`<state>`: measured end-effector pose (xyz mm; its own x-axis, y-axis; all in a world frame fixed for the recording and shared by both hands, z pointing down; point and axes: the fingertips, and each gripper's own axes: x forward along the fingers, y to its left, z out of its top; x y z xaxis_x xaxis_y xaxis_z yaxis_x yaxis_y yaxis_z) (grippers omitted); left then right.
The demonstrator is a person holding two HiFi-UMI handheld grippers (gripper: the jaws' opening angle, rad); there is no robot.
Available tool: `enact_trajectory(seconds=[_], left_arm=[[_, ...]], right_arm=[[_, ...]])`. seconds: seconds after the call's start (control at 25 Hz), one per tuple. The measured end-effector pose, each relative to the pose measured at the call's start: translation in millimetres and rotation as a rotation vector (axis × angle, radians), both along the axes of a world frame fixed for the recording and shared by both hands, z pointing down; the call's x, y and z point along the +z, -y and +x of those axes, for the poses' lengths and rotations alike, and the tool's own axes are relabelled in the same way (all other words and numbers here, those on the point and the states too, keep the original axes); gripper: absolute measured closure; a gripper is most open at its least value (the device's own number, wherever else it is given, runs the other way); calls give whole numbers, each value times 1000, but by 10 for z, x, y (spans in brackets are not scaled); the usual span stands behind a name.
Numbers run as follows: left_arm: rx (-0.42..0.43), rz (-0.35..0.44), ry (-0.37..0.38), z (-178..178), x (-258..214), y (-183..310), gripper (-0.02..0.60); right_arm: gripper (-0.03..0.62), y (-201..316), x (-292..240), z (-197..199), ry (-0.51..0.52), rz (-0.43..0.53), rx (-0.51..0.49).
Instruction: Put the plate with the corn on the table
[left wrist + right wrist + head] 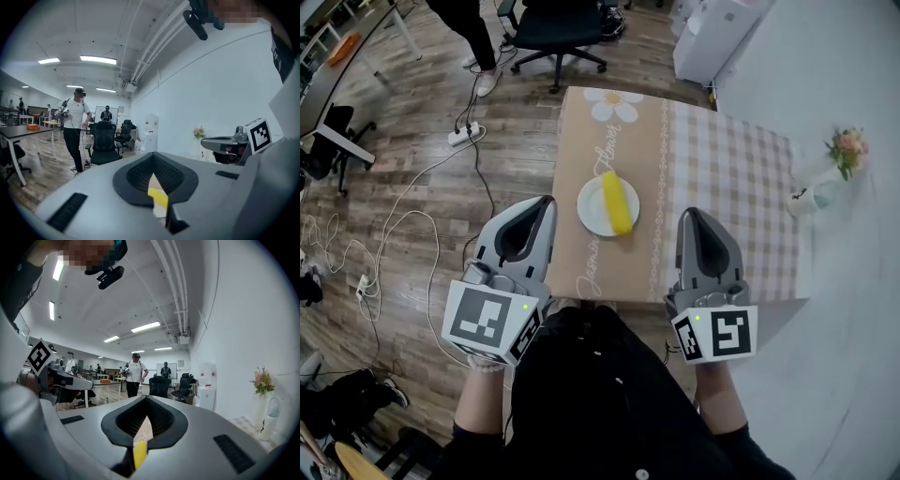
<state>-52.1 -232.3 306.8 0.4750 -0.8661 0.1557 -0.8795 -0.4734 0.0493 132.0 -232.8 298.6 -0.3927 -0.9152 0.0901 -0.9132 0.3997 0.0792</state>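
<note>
1. Nearest the person, two hands each hold a claw, with a marker cube (492,323) at the back of each one.
2. The left claw (547,201) is clenched, its jaws tip to tip with nothing gripped. In the head view it shows over the wooden floor (412,187), just off the desk's left edge and near the near-left corner.
3. The right claw (689,214) is also clenched and empty. It shows above the desk's near edge, on the checked half.
4. The plate (590,208) sits on the desk (731,187), close to the left edge and about midway between the near and far edges. The corn (619,202) lies lengthwise on it. Both are clear of the claws and lie between them in the head view.
5. In each gripper view, a sliver of yellow corn shows through the gap behind the closed tips.
6. A cloth (637,122) covers the desk, brown with a daisy on the left and checked on the right.
7. Flowers (847,150) stand by the desk's right edge.
8. Beyond the far edge are a black office chair (553,28) and a standing person (473,33).
</note>
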Motion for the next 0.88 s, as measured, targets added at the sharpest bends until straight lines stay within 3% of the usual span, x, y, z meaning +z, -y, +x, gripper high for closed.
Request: enact_trajectory(seconds=[0.88], left_arm=[[35,-9,-22,165,-3,-13,569]], right_arm=[[554,0,14,6,-14,-5,-9]])
